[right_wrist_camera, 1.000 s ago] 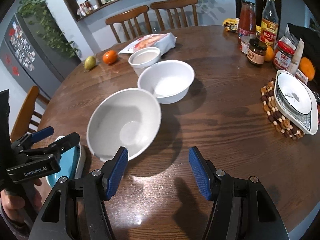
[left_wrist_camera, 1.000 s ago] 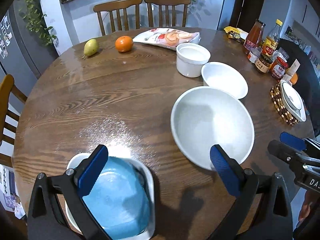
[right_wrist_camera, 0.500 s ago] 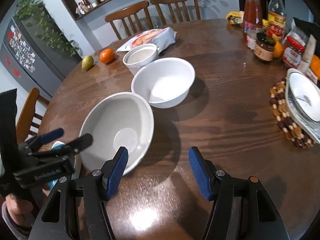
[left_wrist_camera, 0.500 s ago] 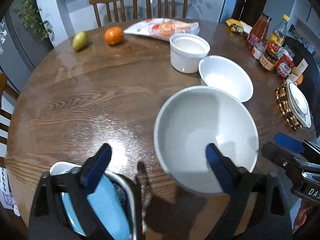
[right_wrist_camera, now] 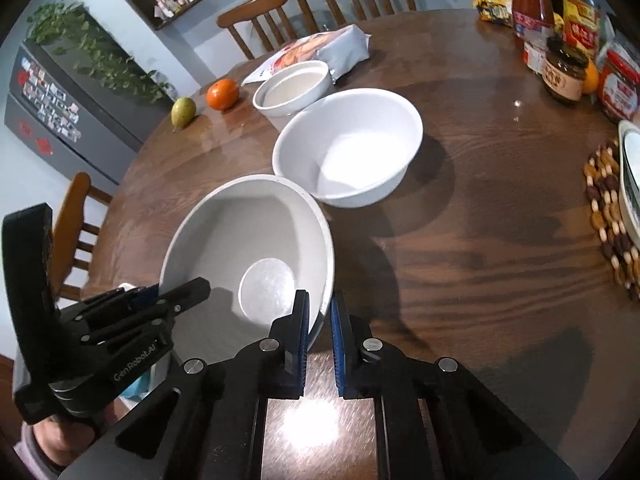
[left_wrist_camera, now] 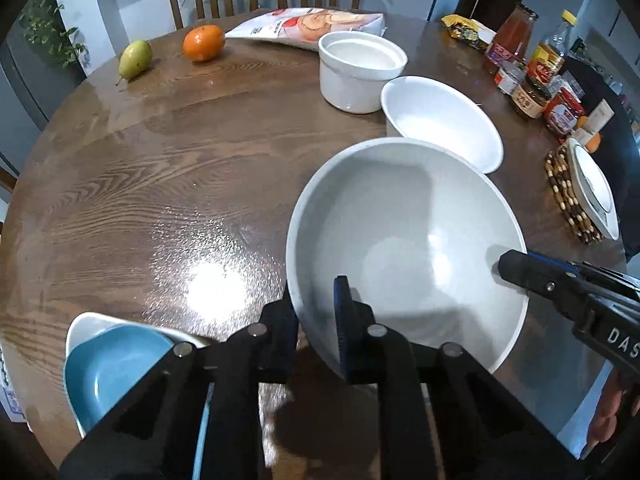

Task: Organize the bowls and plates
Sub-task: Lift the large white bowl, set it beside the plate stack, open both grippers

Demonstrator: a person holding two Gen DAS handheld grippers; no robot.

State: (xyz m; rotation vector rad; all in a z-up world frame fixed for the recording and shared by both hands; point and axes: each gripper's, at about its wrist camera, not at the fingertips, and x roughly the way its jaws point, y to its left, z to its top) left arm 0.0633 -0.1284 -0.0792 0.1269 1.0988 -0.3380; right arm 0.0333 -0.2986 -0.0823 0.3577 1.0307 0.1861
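- Big white bowl [left_wrist_camera: 404, 240] sits right at the tips of both tongs, each clamped on its rim from an opposite side, with the bowl tipped up off the bench [left_wrist_camera: 140, 168].
- Left tongs [left_wrist_camera: 318, 312]: jaws closing, one blue pad inside the bowl and the other finger outside the wall, rim pinched between them at the bowl's near-left edge.
- Right tongs [right_wrist_camera: 319, 320]: squeezed nearly together on the near-right rim, one blue pad inside, one outside.
- Seen from the right wrist, the left tongs [right_wrist_camera: 176, 294] reach in over the bowl's [right_wrist_camera: 248, 248] left side, a hand [right_wrist_camera: 60, 440] gripping the handle below.
- Seen from the left wrist, the right tongs [left_wrist_camera: 516, 266] bite the bowl's far-right edge.
- Just left of and below the left tongs lies a blue dish [left_wrist_camera: 112, 368] nested in a white dish [left_wrist_camera: 86, 326].
- Straight beyond the held bowl, just past its far rim, stands a medium white bowl [right_wrist_camera: 348, 144], upright on the bench.
- Farther out still, a small straight-sided white pot [left_wrist_camera: 358, 68], close beside the medium bowl.
- Behind that pot lies a snack bag [left_wrist_camera: 308, 26].
- Far out to the left of the tongs: an orange [left_wrist_camera: 203, 42] and a pear [left_wrist_camera: 136, 58], near each other.
- Out to the right: a patterned dish [left_wrist_camera: 592, 196] resting on a beaded mat [left_wrist_camera: 560, 188], and beyond it a cluster of jars and bottles [left_wrist_camera: 532, 76].
- Two wooden chairs [right_wrist_camera: 304, 8] stand at the bench's far side.
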